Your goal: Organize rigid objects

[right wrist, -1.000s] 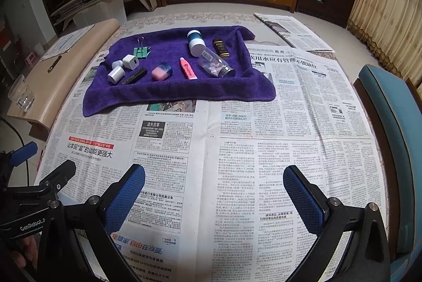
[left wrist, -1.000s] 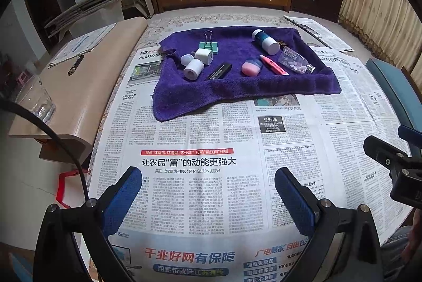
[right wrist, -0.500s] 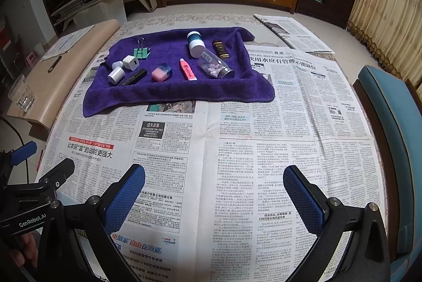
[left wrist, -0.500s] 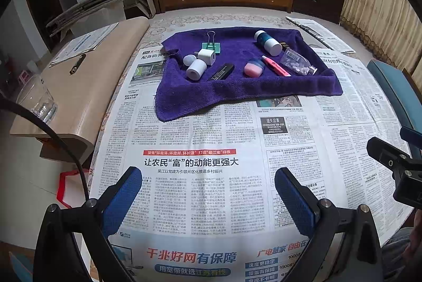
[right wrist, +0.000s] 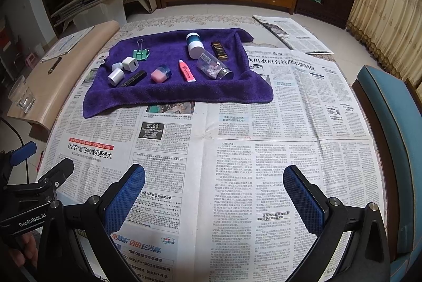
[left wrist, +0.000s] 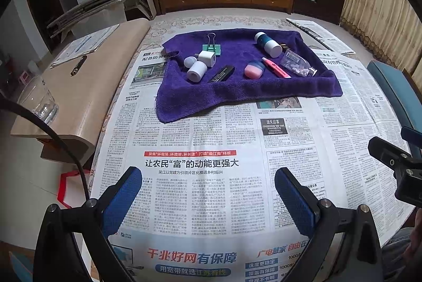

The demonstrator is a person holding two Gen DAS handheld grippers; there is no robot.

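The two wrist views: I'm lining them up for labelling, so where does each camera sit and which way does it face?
Left wrist: on the left claw, low over the newspaper, facing the purple towel; own open blue fingers show, the other claw at right edge.
Right wrist: on the right claw, further right, facing the same way; own open fingers show, left claw and a hand at lower left.
Shared: towel, green binder clip, pill bottle, glass.
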